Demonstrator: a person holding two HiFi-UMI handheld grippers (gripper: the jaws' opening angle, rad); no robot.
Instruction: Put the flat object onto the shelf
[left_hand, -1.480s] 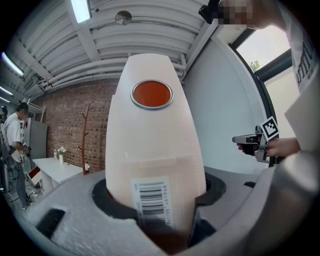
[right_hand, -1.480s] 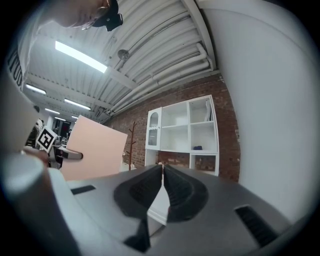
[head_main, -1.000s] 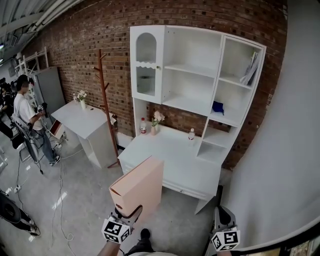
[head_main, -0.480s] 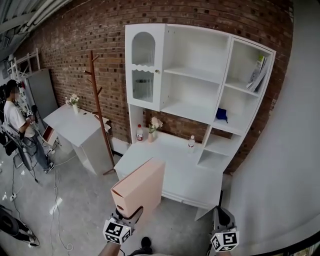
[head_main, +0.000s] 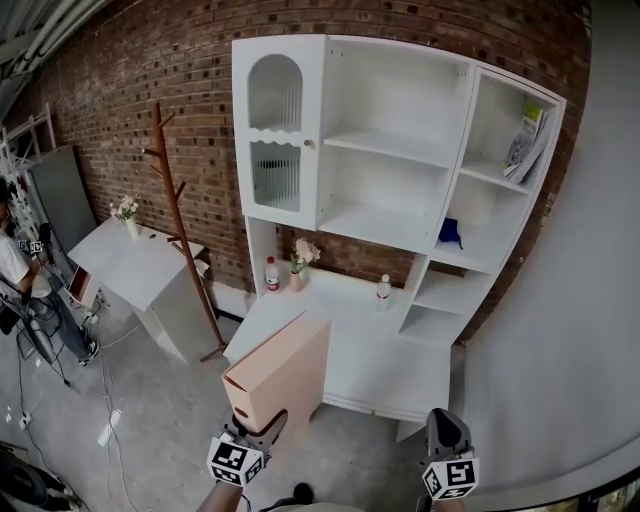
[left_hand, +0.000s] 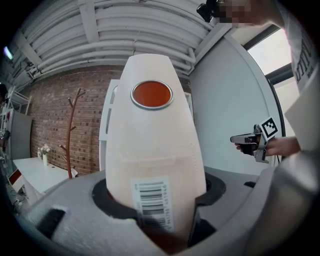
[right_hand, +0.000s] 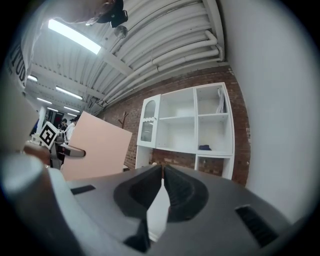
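Note:
A flat pale-pink box (head_main: 283, 378) stands on edge, with my left gripper (head_main: 256, 428) shut on its lower end, low in the head view. In the left gripper view the box (left_hand: 150, 145) fills the middle, showing a barcode label and a round orange hole. Its base sits pinched in the left gripper (left_hand: 161, 212). My right gripper (head_main: 447, 440) is at the lower right with its jaws together and nothing held; the right gripper (right_hand: 162, 182) looks toward the white shelf unit (right_hand: 187, 122). The shelf unit (head_main: 385, 150) stands ahead against the brick wall.
A white desk (head_main: 370, 355) under the shelves carries two bottles (head_main: 271, 273) and a flower vase (head_main: 296, 268). A blue thing (head_main: 450, 232) and booklets (head_main: 525, 140) lie in the right-hand shelves. A wooden coat stand (head_main: 180, 240) and a slanted white table (head_main: 135, 270) stand left. A pale wall (head_main: 570, 300) is right.
The shelf unit has grown larger and shifted left in the head view, and the person at the left has slid to the edge. Both grippers keep their places and grips.

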